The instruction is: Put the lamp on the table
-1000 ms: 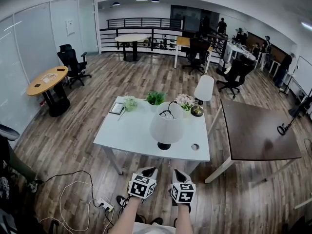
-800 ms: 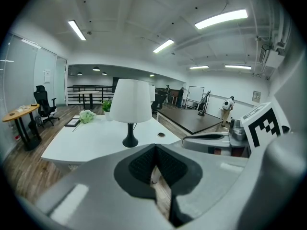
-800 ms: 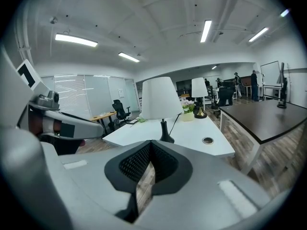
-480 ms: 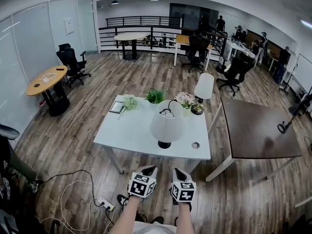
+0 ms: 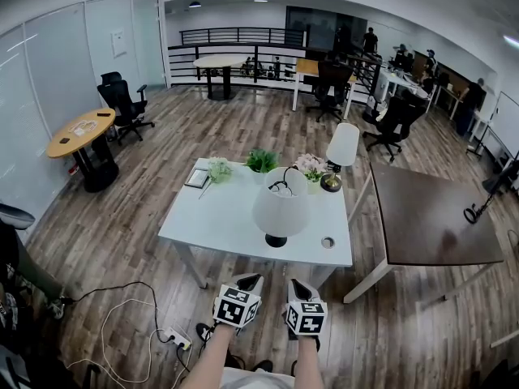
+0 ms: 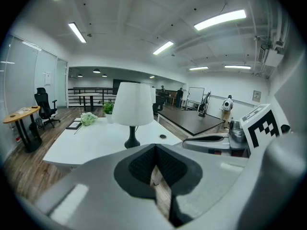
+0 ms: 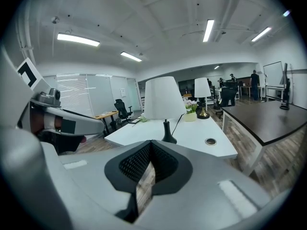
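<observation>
A white-shaded lamp [image 5: 280,209] on a black foot stands upright near the front edge of the white table [image 5: 215,217]; its black cable runs back over the tabletop. It also shows ahead in the left gripper view as the lamp [image 6: 133,107] and in the right gripper view as the lamp [image 7: 164,99]. My left gripper [image 5: 246,284] and right gripper [image 5: 298,290] hang side by side in front of the table, well short of it. Both are shut with nothing between the jaws, as seen at the left gripper [image 6: 154,174] and the right gripper [image 7: 145,174].
At the table's back edge stand a second lamp [image 5: 340,148] with a brass foot, potted plants [image 5: 261,162], flowers [image 5: 310,167] and a notebook [image 5: 197,178]. A dark brown table [image 5: 430,217] adjoins on the right. Cables [image 5: 122,331] and a power strip [image 5: 174,340] lie on the floor at left.
</observation>
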Demonstrator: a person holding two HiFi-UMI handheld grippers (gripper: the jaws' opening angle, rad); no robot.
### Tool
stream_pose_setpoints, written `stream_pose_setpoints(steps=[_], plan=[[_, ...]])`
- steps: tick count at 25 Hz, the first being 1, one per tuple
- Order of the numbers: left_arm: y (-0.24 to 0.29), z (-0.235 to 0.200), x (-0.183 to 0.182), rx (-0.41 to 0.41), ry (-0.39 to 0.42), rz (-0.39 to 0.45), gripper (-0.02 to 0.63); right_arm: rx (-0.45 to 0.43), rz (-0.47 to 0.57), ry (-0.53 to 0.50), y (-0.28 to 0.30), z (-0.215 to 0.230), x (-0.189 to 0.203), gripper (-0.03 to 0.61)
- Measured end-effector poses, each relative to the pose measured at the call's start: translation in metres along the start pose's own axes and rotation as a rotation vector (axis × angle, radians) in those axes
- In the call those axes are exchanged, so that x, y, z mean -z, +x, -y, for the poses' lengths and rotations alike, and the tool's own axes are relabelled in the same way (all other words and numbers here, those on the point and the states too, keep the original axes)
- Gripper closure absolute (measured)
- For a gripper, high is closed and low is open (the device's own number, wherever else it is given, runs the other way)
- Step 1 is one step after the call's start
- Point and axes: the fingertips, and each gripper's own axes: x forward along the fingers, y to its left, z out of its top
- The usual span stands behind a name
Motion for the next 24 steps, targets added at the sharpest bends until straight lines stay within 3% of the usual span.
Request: stream_pose_setpoints(steps=[24], plan=[[-0.007,-0.002,0.007,-0.009,-0.019,-0.005,0.614,-0.021,-0.009,-0.024,-0.001,-0.01,-0.002,0.555]])
